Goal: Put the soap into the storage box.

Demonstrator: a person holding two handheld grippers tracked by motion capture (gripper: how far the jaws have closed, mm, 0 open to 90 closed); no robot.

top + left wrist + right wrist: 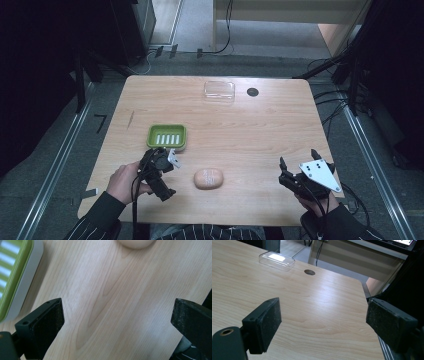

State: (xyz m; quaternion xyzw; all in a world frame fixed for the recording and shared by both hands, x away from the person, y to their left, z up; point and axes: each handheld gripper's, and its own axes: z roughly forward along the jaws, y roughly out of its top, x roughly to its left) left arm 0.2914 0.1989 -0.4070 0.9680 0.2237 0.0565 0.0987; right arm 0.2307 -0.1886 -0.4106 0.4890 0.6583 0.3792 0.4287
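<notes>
- High view: a wooden table (250, 130) takes up the middle of the frame, and a person's two striped sleeves come in from the bottom edge, each cut off at the forearm.
- At lower left the left hand (125, 182) wraps around the left gripper (161, 159); the hand and a trailing black cable hide much of the tool's body, and its jaws are too small and dark here to judge their gap.
- At lower right the right gripper (297, 162) sits near the table's right edge under a grey three-cornered plate, with the hand mostly hidden beneath it.
- Left gripper view: both black jaws stand wide apart at the lower corners with bare wood between them, gripping nothing.
- At the top edge of that view, one tan oval soap bar (136, 243) is cut off so only its lower rim shows; in the high view it lies whole at lower centre (209, 178), just right of the left gripper and not touching it.
- One green soap dish (11, 272) is cropped at the upper left of that view; in the high view (166, 136) it sits just above the left gripper.
- Right gripper view: the two jaws are also spread wide and empty, pointing across the table.
- One clear plastic lid (277, 260) lies at upper left there, faint against the wood, beside one dark round hole (309, 272) in the tabletop.
</notes>
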